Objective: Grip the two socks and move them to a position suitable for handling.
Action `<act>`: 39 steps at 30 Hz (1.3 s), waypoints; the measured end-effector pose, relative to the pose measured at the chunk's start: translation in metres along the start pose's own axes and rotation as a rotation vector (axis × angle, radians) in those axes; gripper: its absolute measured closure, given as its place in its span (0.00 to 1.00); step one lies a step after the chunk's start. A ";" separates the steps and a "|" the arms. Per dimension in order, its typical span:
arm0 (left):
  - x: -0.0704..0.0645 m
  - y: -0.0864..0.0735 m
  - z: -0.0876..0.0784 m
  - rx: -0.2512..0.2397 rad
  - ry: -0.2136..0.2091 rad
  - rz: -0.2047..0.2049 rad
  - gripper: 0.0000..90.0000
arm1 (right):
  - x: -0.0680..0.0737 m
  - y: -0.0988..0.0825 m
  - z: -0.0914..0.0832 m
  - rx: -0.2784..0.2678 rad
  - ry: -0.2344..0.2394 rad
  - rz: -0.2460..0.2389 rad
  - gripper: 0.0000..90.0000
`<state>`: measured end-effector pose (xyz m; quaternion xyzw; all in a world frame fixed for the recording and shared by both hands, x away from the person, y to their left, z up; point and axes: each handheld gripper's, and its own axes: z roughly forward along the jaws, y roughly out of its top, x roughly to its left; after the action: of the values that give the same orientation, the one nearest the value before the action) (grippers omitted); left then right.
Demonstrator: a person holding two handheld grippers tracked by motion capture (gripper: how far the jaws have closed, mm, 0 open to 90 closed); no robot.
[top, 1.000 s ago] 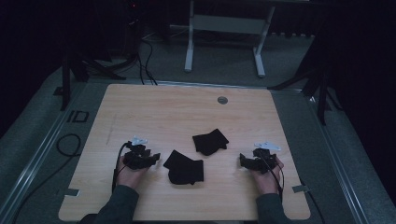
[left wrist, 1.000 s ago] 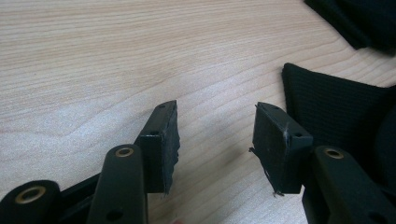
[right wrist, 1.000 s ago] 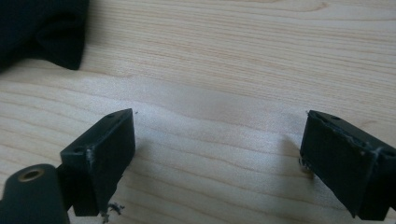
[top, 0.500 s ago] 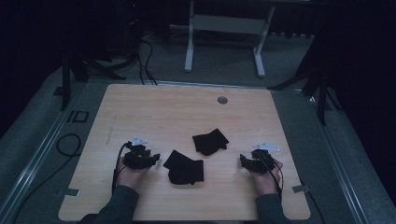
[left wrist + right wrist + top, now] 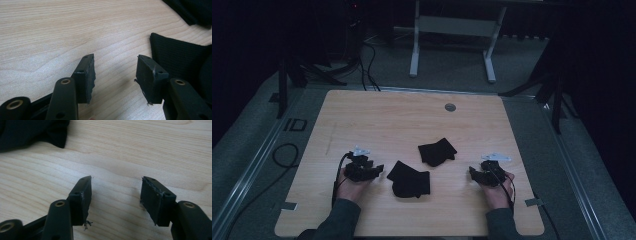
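Observation:
Two black cloth pieces lie on the wooden table (image 5: 377, 120): one near the middle (image 5: 437, 151), the other nearer the person (image 5: 409, 179). My left gripper (image 5: 379, 169) rests on the table just left of the nearer cloth, open, with bare wood between its jaws. Its own view shows the gripper (image 5: 115, 62) with ribbed black cloth (image 5: 180, 57) close beside its right jaw, apart from it. My right gripper (image 5: 472, 171) sits right of both cloths, open. Its jaws (image 5: 116, 182) have just been closing, with nothing between them. Black cloth (image 5: 30, 132) lies at the upper left of that view.
A small round grey cap (image 5: 450, 107) is set in the table near its far edge. Cables (image 5: 282, 155) trail on the floor at the left. A white table frame (image 5: 452, 30) stands beyond the table. Tape tabs mark the near corners (image 5: 534, 202).

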<state>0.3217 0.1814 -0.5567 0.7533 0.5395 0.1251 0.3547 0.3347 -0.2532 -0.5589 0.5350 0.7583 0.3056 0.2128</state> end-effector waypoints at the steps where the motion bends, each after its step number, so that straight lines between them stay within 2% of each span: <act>1: 0.000 0.000 0.000 0.002 0.004 0.006 0.56 | 0.000 0.000 0.000 0.000 0.000 0.000 0.48; 9: 0.001 0.000 -0.001 0.005 0.004 0.007 0.59 | 0.007 0.005 -0.009 -0.008 0.028 -0.034 0.54; 14: 0.001 0.000 -0.001 0.004 0.006 0.009 0.60 | 0.019 0.010 -0.016 -0.018 0.069 -0.104 0.70; 21: 0.001 0.000 -0.001 0.003 0.006 0.006 0.61 | 0.034 0.016 -0.022 -0.018 0.106 -0.159 0.82; 22: 0.001 0.000 -0.001 0.002 0.007 0.006 0.61 | 0.040 0.018 -0.024 -0.012 0.122 -0.177 0.87; 26: 0.002 0.000 -0.001 0.004 0.007 0.001 0.63 | 0.050 0.020 -0.024 -0.006 0.144 -0.213 0.92; 28: 0.003 0.000 -0.001 0.004 0.007 -0.002 0.63 | 0.053 0.020 -0.024 -0.003 0.148 -0.215 0.94; 30: 0.003 0.000 -0.001 0.004 0.010 -0.002 0.64 | 0.064 0.024 -0.024 0.001 0.178 -0.233 0.97; 32: 0.002 0.000 -0.001 0.004 0.012 -0.002 0.64 | 0.068 0.026 -0.025 -0.003 0.188 -0.247 0.98; 34: 0.002 0.000 -0.001 0.003 0.013 -0.004 0.64 | 0.081 0.030 -0.027 -0.011 0.215 -0.280 0.99; 35: 0.002 0.000 -0.001 0.003 0.015 -0.004 0.64 | 0.081 0.030 -0.027 -0.011 0.215 -0.280 0.99; 36: 0.002 0.000 -0.001 0.001 0.018 -0.010 0.65 | 0.090 0.032 -0.028 -0.009 0.229 -0.302 0.99; 39: 0.002 0.000 -0.001 0.001 0.021 -0.019 0.67 | 0.098 0.033 -0.028 -0.003 0.252 -0.312 0.99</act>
<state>0.3220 0.1832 -0.5563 0.7471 0.5503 0.1294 0.3498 0.3062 -0.1596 -0.5157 0.3680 0.8524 0.3345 0.1616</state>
